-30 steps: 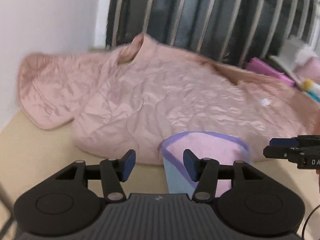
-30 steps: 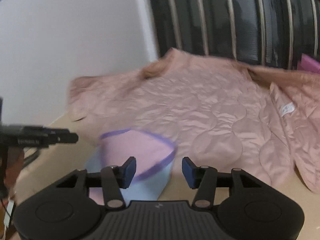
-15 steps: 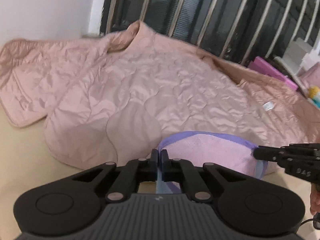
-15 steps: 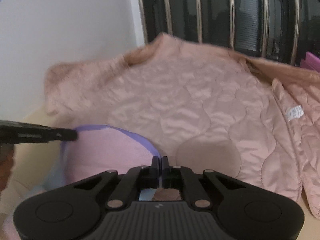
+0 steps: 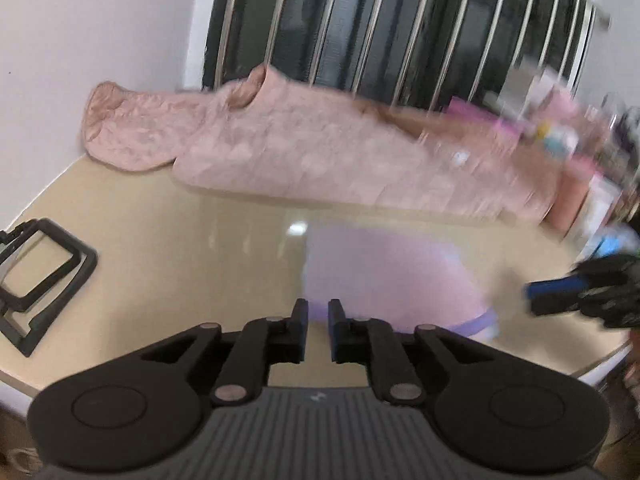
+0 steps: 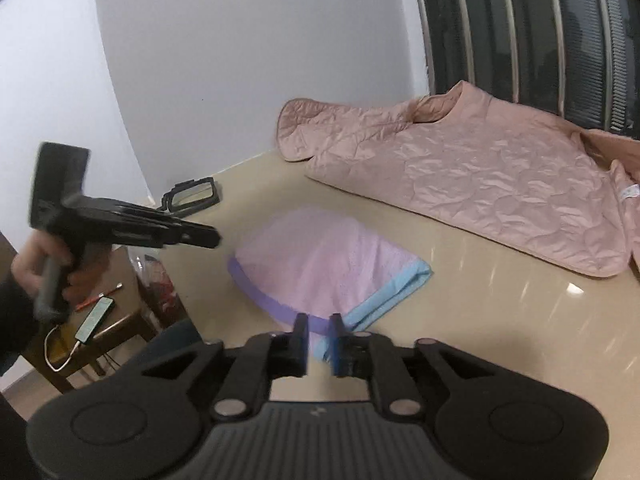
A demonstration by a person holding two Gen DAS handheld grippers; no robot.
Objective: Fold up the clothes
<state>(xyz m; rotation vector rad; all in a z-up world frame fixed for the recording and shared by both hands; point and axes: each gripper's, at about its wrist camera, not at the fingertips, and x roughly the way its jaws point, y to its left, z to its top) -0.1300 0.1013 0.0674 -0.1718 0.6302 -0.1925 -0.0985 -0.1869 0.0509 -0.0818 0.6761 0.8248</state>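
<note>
The folded pink towel (image 6: 320, 264) was laid flat, its long axis seemingly diagonal across the table (image 6: 500, 340), released by both slightly parted grippers, left gripper (image 5: 318, 320) and right gripper (image 6: 319, 334).

Both tools (image 5: 318, 334) (image 6: 318, 344) off folded towel (image 6: 320, 264)

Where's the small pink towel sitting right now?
In the right wrist view the small pink towel lies flat on the beige table, just ahead of the right gripper, nearer than the pink quilted jacket.
</note>
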